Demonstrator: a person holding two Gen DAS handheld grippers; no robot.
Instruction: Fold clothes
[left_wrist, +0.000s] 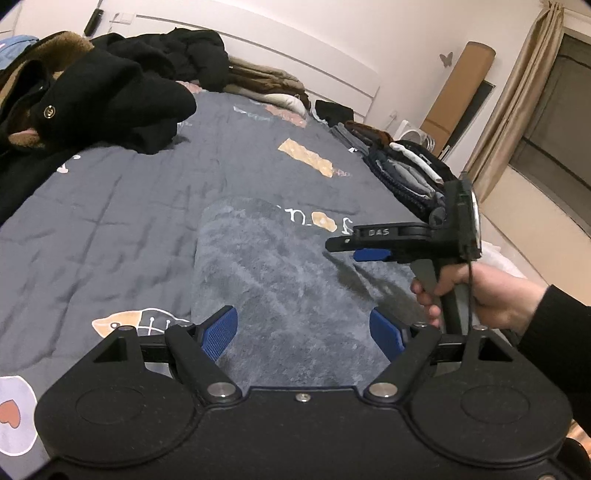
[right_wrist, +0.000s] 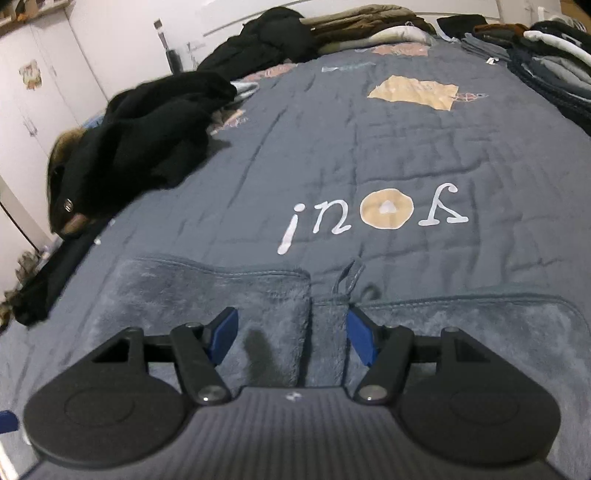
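At far left on the bed, a heap of black coats with a brown furry lining lies on the grey quilt, a brass button showing on one. In the right wrist view the same heap runs along the left edge of the quilt, with white cupboards behind it.

In the middle lies the grey fleece garment, spread flat on the quilt near the bed's front edge, its pile brushed in patches. The left gripper hangs just above it, jaws spread wide and released, with only fleece showing between the blue pads; nothing is pinched. In the right wrist view the fleece shows two stitched hems meeting at a narrow gap, with a small hanging loop standing up from it just below the white lettering on the quilt. The right gripper sits over that gap, jaws apart and released, pads clear of the cloth.

To the right, the right gripper appears from the side, held by a hand in a black sleeve, above the fleece's right edge. Beyond it, folded clothes are stacked along the bed's right side, and beige curtains hang at the window.
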